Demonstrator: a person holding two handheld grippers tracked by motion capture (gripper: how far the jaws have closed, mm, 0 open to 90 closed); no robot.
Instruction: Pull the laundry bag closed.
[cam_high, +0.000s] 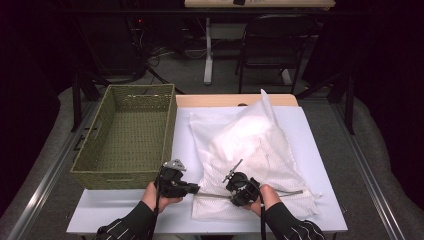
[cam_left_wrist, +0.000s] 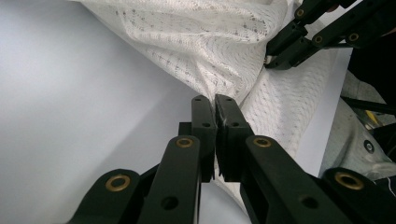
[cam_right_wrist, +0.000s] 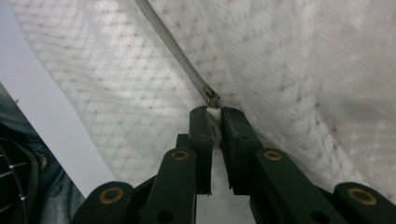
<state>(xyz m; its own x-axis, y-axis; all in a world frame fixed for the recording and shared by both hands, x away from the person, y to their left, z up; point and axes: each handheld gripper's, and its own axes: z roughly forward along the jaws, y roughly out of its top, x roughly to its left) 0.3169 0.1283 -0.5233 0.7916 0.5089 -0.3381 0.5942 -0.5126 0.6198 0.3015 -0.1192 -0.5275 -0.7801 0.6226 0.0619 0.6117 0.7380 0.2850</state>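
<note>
A white mesh laundry bag (cam_high: 250, 145) lies on the white table (cam_high: 322, 165), with its zipper (cam_high: 285, 192) running along the near edge. My left gripper (cam_high: 198, 189) is at the bag's near left corner. In the left gripper view its jaws (cam_left_wrist: 215, 105) are shut on a fold of the mesh (cam_left_wrist: 210, 42). My right gripper (cam_high: 231, 196) sits just to the right along the same edge. In the right gripper view its jaws (cam_right_wrist: 215, 114) are shut on the white zipper pull (cam_right_wrist: 213, 112) at the slider (cam_right_wrist: 211, 95). The right gripper (cam_left_wrist: 271, 60) also shows in the left gripper view.
A green woven basket (cam_high: 110, 179) stands empty on the table's left, close to my left hand. A dark folding chair (cam_high: 272, 45) and a desk leg (cam_high: 208, 50) stand beyond the table's far edge. Bare table surface (cam_high: 125, 210) lies in front of the basket.
</note>
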